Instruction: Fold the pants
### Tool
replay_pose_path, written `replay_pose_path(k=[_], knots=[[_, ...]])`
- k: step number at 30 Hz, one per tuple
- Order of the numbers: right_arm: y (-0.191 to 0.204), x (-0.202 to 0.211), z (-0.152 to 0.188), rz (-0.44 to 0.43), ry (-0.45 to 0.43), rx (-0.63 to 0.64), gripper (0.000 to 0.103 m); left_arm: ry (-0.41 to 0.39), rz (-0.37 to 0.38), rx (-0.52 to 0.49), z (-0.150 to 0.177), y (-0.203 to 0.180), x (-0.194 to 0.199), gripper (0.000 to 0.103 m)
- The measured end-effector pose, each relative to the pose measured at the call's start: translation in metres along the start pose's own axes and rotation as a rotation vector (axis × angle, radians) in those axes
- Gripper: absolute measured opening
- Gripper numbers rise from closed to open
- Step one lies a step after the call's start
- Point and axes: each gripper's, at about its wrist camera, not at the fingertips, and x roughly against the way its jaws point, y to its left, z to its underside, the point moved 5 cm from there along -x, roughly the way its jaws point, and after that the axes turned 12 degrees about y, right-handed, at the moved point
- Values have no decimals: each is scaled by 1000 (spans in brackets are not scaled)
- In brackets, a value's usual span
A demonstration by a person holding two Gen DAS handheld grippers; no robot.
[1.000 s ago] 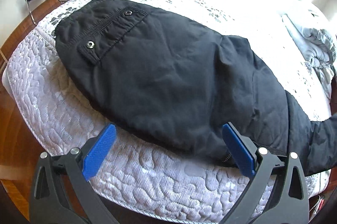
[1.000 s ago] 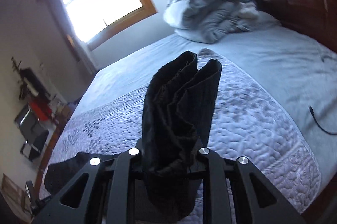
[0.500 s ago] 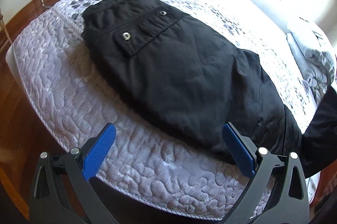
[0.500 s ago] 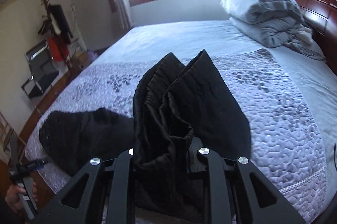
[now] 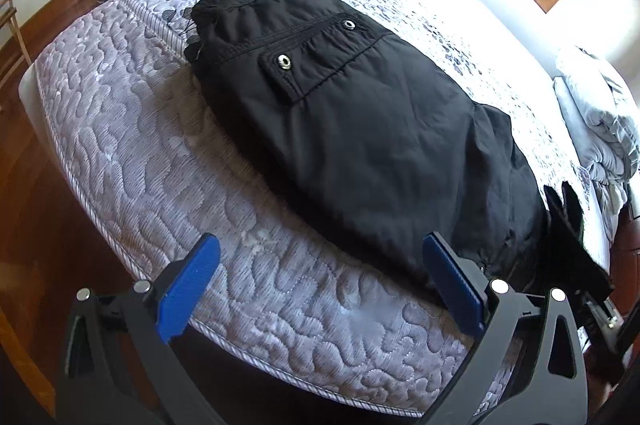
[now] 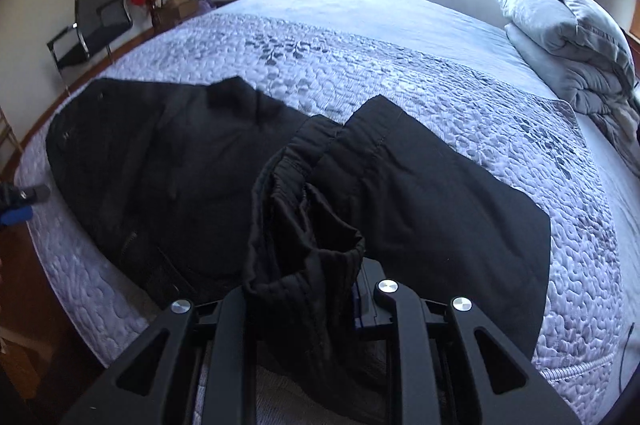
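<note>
Bed (image 5: 120,129) with a bumpy, stitched grey-white cover fills most of both views, and wood floor shows along its near edge. Black padded pants (image 5: 360,129) lie flat across the near part of the bed, with the waist end toward the far corner and a pocket flap with two round metal snaps (image 5: 285,61) facing up. In the right wrist view the leg end of the pants (image 6: 304,225) is bunched up and lifted off the cover. A rumpled pale grey quilt (image 6: 568,41) sits piled at the head of the bed, well apart from the pants. A black chair with a shiny metal frame (image 6: 96,21) stands on the floor near the far corner of the bed. The right gripper (image 6: 308,297) is squeezed tight on the bunched leg cloth, which spills out over its black arms. The left gripper (image 5: 320,289) has its blue pads (image 5: 188,289) spread wide with nothing between them, and it hangs over the near edge of the bed, just beside the pants.
</note>
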Motion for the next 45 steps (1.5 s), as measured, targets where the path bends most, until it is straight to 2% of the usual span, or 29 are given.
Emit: replay_pose_path(k=[2,3,5,6,8,9,11,13,16,19,22,25,29,32,36,41,45], knots=[[3,-8,2,-3,15,-3,22,4,2,7,0,1,-1,100],[6,-11,2,-8,22,6,26,7,1,8,0,1,-2,100],[13,-14,7,-49,35,26,48,12,-2,6,0,0,-4,100],[14,-14,9,-69,38,32,52,16,-3,5,0,0,-5,100],[18,-10,16,-153,49,38,66,30,-1,-2,2,-3,-8,100],[17,-6,19,-204,60,30,69,33,-1,-7,2,-4,-9,100],[12,8,25,-353,59,-8,69,38,-5,-19,3,-7,-10,100],[-2,23,27,-438,40,-62,68,40,-5,-24,3,-8,-11,100],[-35,37,21,-406,4,-148,67,46,0,-17,2,-9,-13,100],[-68,38,7,-340,-7,-217,58,47,9,-10,3,-11,-14,100],[-89,21,-4,-253,22,-238,50,49,8,-8,4,-11,-15,100],[-97,0,-5,-128,61,-230,49,60,9,-7,7,-11,-17,100],[-86,-25,6,-106,117,-196,51,73,-1,-1,9,-10,-20,100],[-70,-33,15,-41,125,-131,53,81,0,11,9,-9,-23,100],[-65,-37,18,-31,121,-113,54,89,1,6,9,-11,-26,100],[-69,-15,17,-142,63,-168,53,80,-2,13,8,-5,-24,100],[-64,-25,22,-145,106,-162,53,87,-1,43,7,2,-25,100]])
